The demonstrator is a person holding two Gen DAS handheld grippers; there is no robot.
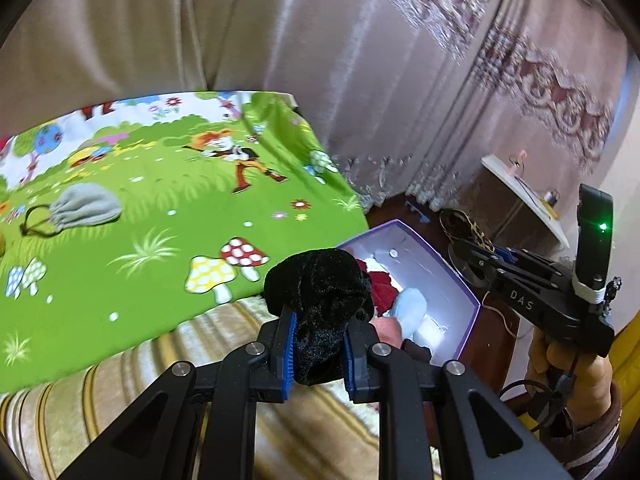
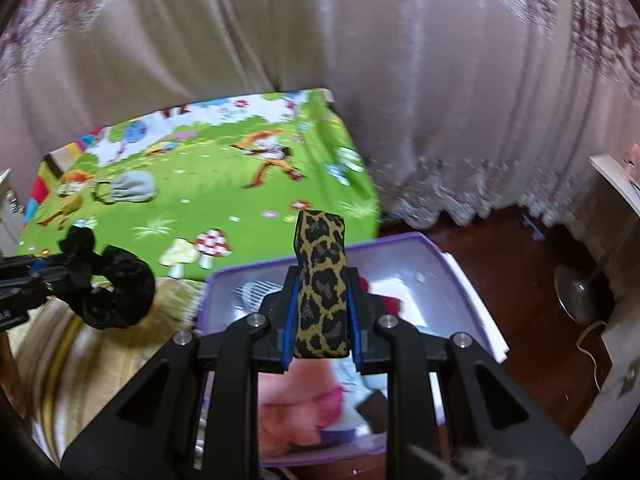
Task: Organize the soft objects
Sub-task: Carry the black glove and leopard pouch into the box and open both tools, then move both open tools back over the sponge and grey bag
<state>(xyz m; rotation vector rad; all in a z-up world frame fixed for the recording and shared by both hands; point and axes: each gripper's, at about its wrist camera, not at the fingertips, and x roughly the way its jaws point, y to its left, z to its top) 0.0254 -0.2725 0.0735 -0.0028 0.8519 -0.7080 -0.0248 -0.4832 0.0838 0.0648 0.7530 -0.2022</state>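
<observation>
Scrunchie (image 1: 320, 292) clamped in left claw (image 1: 319, 354), tilted down above box (image 1: 460, 280).

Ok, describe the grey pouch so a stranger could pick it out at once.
Find the bright green cartoon mat in front of the curtains. On its far left part, away from the purple box, lies the grey pouch. It is the only plain grey thing on the mat, soft and gathered at one end, with a dark drawstring loop.
</observation>
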